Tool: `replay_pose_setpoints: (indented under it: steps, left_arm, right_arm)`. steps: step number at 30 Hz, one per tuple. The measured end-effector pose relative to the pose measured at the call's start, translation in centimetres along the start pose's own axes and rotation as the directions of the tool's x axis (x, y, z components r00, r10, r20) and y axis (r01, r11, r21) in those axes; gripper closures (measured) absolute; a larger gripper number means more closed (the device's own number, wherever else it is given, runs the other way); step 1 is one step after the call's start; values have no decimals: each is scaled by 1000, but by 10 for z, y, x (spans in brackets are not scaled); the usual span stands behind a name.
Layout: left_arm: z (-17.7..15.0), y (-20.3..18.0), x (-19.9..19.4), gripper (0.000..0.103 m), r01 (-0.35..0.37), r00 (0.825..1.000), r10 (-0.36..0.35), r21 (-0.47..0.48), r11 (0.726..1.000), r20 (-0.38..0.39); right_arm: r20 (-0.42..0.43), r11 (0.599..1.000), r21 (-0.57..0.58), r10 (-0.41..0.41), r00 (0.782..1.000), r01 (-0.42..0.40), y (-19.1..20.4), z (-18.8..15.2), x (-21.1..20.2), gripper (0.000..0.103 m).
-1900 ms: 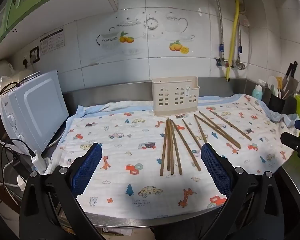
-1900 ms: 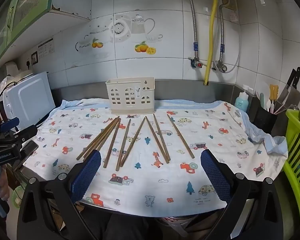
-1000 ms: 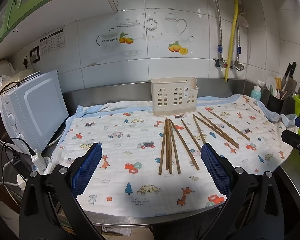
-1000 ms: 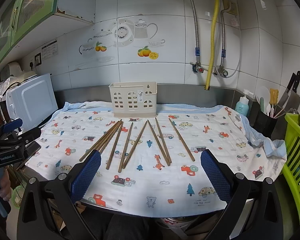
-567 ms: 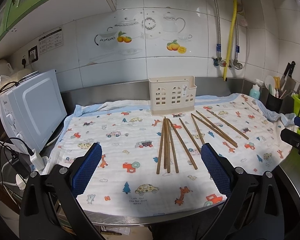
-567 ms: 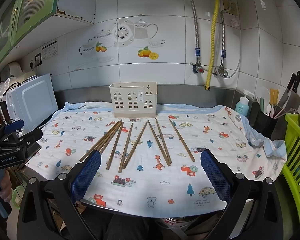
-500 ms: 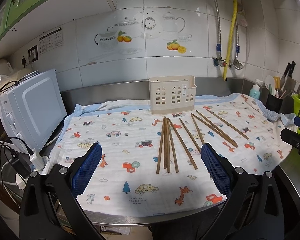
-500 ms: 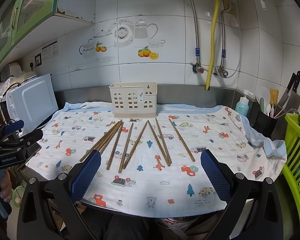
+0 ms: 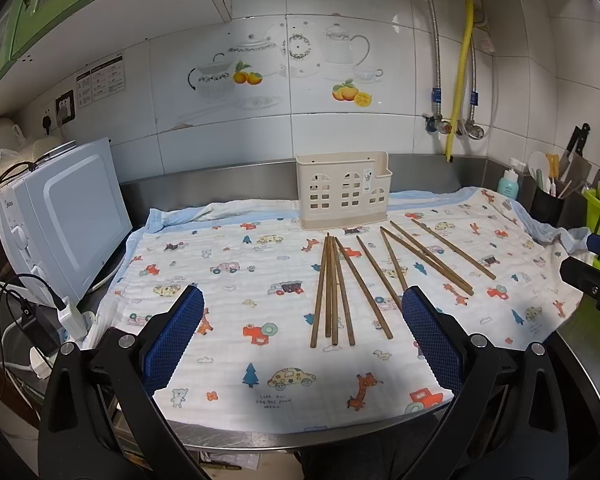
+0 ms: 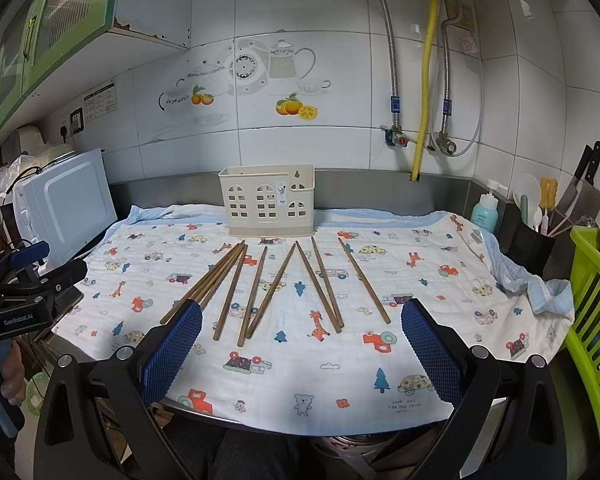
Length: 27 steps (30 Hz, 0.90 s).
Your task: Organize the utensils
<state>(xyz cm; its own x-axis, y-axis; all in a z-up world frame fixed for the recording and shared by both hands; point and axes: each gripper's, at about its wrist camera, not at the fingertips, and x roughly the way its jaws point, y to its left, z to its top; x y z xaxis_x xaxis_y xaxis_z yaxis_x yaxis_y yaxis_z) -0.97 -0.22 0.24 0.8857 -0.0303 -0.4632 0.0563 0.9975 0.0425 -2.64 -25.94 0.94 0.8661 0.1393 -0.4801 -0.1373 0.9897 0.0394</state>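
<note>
Several brown wooden chopsticks (image 9: 342,288) (image 10: 256,290) lie spread like a fan on a patterned cloth (image 9: 228,280) (image 10: 420,280). Behind them stands an empty cream plastic utensil holder (image 9: 342,196) (image 10: 269,201) with window cut-outs. My left gripper (image 9: 300,336) hangs open over the cloth's front edge, well short of the chopsticks. Over the same front edge my right gripper (image 10: 300,340) is open too, nothing between its blue pads. Each gripper also shows at the side of the other's view, the right gripper (image 9: 592,276) and the left gripper (image 10: 28,280).
A white microwave (image 9: 60,224) (image 10: 64,204) with cables stands at the left. At the right are a green basket (image 10: 592,300), a black pot (image 10: 534,248) of utensils, a soap bottle (image 10: 485,210) and knives (image 10: 584,188). Pipes (image 10: 424,80) run down the tiled wall.
Both views have pulled back and risen slightly since the first frames; over the last second nothing has visibly moved. Both grippers stay open and the chopsticks lie as before.
</note>
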Motion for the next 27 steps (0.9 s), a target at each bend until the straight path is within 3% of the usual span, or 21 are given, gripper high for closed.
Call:
replay_pose_setpoints:
  steps: [27]
  left_arm:
    - [0, -3, 5, 5, -1, 1000, 1, 5, 1000, -13]
  right_arm:
    - [-3, 1000, 0, 2, 1000, -2, 1, -1, 2, 6]
